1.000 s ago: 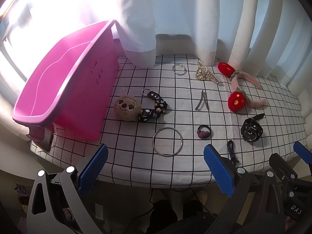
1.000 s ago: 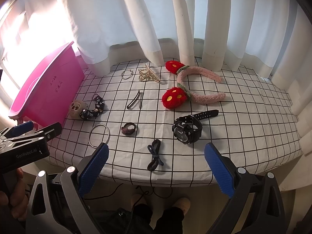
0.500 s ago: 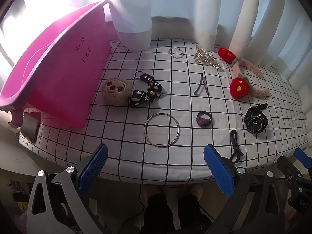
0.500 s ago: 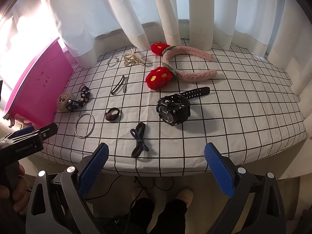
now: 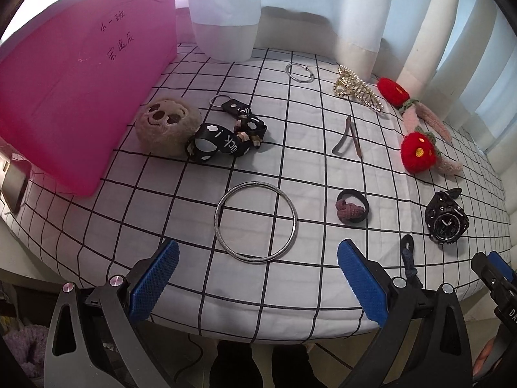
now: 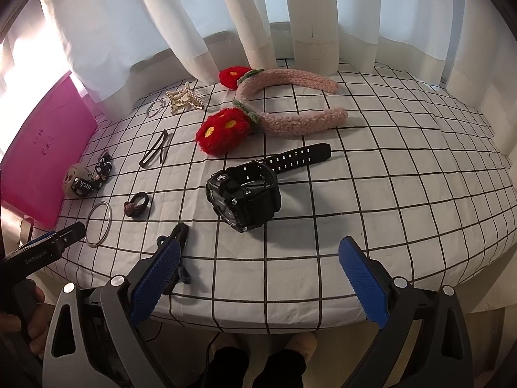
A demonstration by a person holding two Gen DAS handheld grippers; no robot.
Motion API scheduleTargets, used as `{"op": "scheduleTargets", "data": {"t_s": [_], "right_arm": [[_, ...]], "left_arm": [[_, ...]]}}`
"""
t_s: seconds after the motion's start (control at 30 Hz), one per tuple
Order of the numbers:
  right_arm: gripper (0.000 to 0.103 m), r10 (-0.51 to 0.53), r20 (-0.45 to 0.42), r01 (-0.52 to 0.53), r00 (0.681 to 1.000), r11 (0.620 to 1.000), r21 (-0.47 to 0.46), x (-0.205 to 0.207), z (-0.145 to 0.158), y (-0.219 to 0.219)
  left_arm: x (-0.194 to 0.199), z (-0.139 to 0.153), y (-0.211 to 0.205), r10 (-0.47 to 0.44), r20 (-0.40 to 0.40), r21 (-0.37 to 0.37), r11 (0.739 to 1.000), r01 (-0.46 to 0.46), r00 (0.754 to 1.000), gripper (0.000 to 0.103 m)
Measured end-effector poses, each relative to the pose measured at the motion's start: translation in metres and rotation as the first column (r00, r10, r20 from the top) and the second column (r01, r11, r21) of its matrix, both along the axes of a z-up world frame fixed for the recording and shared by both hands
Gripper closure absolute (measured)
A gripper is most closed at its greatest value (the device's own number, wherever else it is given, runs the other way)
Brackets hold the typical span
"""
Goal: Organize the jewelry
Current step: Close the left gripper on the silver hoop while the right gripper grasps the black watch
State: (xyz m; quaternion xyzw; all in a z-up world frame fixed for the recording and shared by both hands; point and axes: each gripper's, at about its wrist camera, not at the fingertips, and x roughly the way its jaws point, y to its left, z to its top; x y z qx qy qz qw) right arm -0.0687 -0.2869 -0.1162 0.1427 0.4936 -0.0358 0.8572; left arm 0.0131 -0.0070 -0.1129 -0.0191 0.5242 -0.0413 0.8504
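Jewelry lies spread on a white grid-patterned cloth. My left gripper (image 5: 257, 278) is open and empty, just short of a large silver bangle (image 5: 256, 221). My right gripper (image 6: 258, 278) is open and empty, just short of a black watch (image 6: 245, 194). A dark hair tie (image 5: 352, 210) and a black cord (image 6: 176, 258) lie between them. A plush keychain with a black strap (image 5: 194, 129), a hair clip (image 5: 347, 134), a small ring (image 5: 300, 72), a gold claw clip (image 5: 355, 89) and a pink headband with red flowers (image 6: 274, 106) lie farther back.
A pink plastic bin (image 5: 77, 74) stands at the left edge of the cloth. White curtains (image 6: 290, 16) hang along the back. The cloth's front edge (image 6: 258, 320) drops off just under both grippers. A phone-like device (image 5: 14, 184) sits by the bin's corner.
Both grippers have moved forward and down toward the cloth. The bangle now sits close before the left gripper and the watch close before the right. Nothing on the cloth has moved.
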Motion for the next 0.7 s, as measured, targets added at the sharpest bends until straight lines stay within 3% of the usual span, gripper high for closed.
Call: {"op": "scheduleTargets", "data": {"t_s": [0.33,0.7], "right_arm": [[0.009,0.035,0.007,-0.035,0.999,0.999,0.005,0.026,-0.029,-0.001],[0.009,0.072,-0.004,-0.072,0.997,0.997,-0.025,0.05,-0.05,0.001]], "left_arm": [[0.01,-0.031,0.012,0.094,0.001,0.001,0.996,-0.094,0.996,0.006],[0.014,-0.041,0.005,0.12,0.031,-0.001,0.993,-0.12,0.992,0.006]]}}
